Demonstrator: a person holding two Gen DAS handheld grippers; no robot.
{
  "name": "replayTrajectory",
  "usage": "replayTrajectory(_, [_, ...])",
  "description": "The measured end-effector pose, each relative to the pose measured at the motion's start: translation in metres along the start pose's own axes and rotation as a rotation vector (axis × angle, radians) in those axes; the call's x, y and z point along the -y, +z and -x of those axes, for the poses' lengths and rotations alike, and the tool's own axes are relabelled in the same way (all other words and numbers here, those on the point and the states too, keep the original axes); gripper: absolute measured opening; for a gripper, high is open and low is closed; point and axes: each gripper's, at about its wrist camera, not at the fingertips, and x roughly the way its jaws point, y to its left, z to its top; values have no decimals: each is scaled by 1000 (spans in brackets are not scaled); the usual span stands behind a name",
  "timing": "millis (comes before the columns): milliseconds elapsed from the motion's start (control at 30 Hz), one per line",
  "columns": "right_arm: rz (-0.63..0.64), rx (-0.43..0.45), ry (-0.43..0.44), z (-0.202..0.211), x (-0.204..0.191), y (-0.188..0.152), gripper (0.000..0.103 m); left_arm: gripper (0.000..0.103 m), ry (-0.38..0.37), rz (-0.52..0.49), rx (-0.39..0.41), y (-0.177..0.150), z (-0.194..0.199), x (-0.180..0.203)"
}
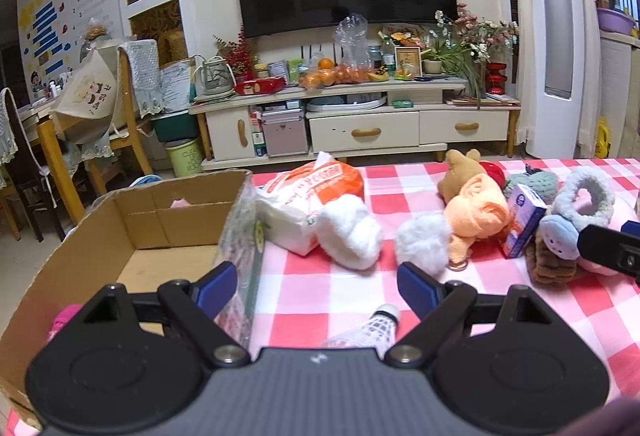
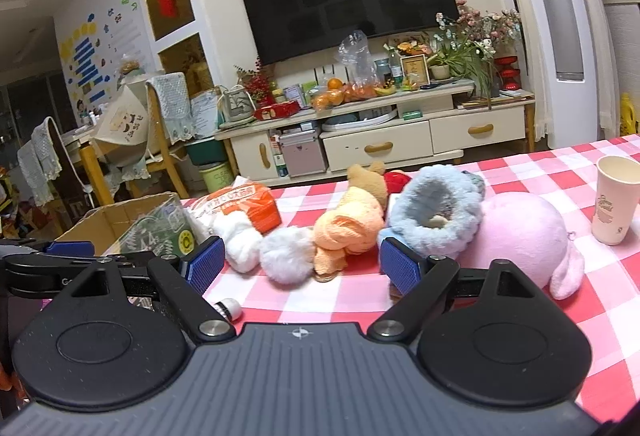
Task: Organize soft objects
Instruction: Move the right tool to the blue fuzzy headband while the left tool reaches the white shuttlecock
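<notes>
Sorting barely begun: soft toys lie on the checked table [image 1: 320,300].
Cardboard box [image 1: 132,220] near-empty; left gripper [image 1: 316,282] and right gripper [image 2: 300,260] both released, grasping nothing.

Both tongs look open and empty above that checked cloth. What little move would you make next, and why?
Probably ease the left tongs forward onto the white fluffy ball just ahead. They stand open with nothing between them, the ball lies loose on the tablecloth, and the cardboard box waits right beside it on the left. The right tongs are empty too.
</notes>
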Motion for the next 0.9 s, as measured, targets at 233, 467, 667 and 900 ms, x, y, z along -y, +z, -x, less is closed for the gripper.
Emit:
replayTrajectory(233, [-26, 16, -35, 13, 9, -3, 103, 89, -15, -27, -2, -2, -3, 15])
replayTrajectory(467, [-43, 39, -94, 25, 16, -5, 103, 90, -8, -33, -42, -15, -14, 17])
replayTrajectory(667, [-34, 51, -142, 26, 28, -6, 103, 90, -20, -29, -77, -25, -27, 17])
replayTrajectory(900, [5, 49, -163, 15, 30, 0, 103, 88, -32, -64, -135, -36, -47, 26])
